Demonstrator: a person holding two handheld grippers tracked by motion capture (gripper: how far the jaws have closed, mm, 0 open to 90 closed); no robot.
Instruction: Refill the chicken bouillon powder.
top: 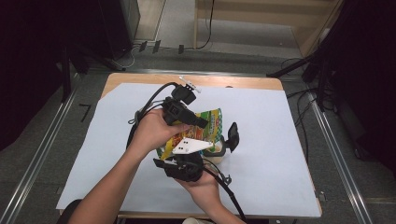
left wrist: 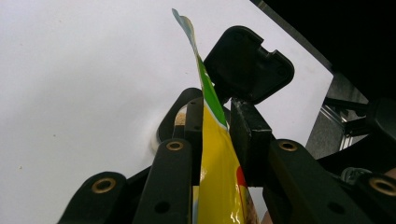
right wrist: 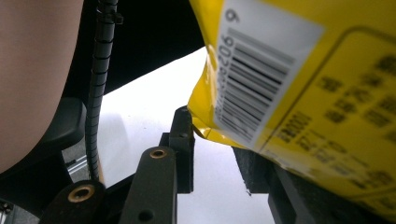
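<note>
Left gripper (left wrist: 212, 135) pinching bag (top: 211, 125) edge-on, bag held up over white sheet (top: 280, 154), mid-table. Right gripper (right wrist: 219, 154) jaws spread, bag's lower corner just between them, no contact visible. Best to close low on the seam, keep pull gentle. Barcode readable: "206", "9". Brand illegible.

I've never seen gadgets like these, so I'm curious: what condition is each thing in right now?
Left gripper: shut on the snack bag, pinching its edge.
Right gripper: open, a gap between its jaws, the bag just above them.
Snack bag: held up off the table, yellow and green, barcode side toward the right gripper.
White sheet: lying flat over the table.
</note>
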